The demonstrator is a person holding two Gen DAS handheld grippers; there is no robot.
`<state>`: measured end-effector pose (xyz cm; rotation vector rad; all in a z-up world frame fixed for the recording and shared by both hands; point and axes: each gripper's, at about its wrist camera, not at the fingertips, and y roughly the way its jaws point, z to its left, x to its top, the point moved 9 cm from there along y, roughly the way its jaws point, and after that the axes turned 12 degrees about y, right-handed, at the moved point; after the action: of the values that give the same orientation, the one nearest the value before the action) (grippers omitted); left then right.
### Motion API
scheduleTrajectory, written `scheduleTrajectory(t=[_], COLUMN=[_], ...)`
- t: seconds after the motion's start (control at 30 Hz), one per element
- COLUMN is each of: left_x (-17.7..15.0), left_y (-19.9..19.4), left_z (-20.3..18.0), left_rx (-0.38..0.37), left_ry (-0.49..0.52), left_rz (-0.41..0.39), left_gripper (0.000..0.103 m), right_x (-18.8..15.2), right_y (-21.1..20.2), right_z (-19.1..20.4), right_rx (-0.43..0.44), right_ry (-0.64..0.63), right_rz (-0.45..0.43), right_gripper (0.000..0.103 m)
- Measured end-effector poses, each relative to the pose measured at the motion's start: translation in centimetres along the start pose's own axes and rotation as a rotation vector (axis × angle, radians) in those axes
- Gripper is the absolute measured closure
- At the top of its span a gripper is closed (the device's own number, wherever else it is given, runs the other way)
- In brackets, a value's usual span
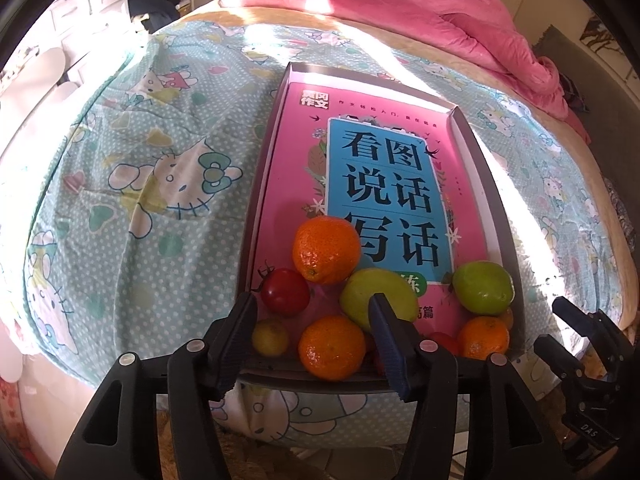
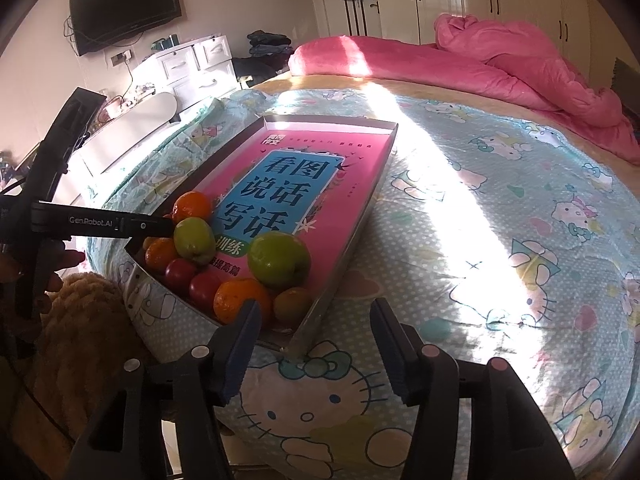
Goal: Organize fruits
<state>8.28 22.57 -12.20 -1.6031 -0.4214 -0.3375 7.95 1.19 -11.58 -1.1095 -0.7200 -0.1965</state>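
Book reads "看图说话写话" — left tongs marked "Gen.Robot.AI".

**Fruit heaped at the tray's near end**

Your right gripper hangs with its jaws spread wide and nothing between them, just off the near corner of the tray on the bed. Oranges, red tomatoes and two green apples crowd the tray's near end. Your left gripper reaches in at the tray's left edge.
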Motion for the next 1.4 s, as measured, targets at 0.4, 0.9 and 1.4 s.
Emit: scheduleTrajectory(t=[0.4, 0.9, 1.4], left_x=[1.0, 0.6, -6.2], left_y=[-2.1, -6.2, -8.4], left_z=[-1.9, -6.1, -10.3], left_rx=[0.002, -0.007, 0.032], left_ry=[0.036, 0.001, 0.013], left_rz=[-0.041, -0.127, -0.123], left_gripper=[0.027, 0.024, 0.024], right_x=[0.7, 3.5, 1.3], right_y=[-1.2, -6.9, -10.0], right_z=[-0.2, 0.6, 0.8], right_rx=[-0.013, 0.001, 0.044], right_ry=[-0.002, -0.034, -0.031], right_rz=[-0.045, -0.239, -0.16], right_gripper=[0.035, 0.012, 0.001])
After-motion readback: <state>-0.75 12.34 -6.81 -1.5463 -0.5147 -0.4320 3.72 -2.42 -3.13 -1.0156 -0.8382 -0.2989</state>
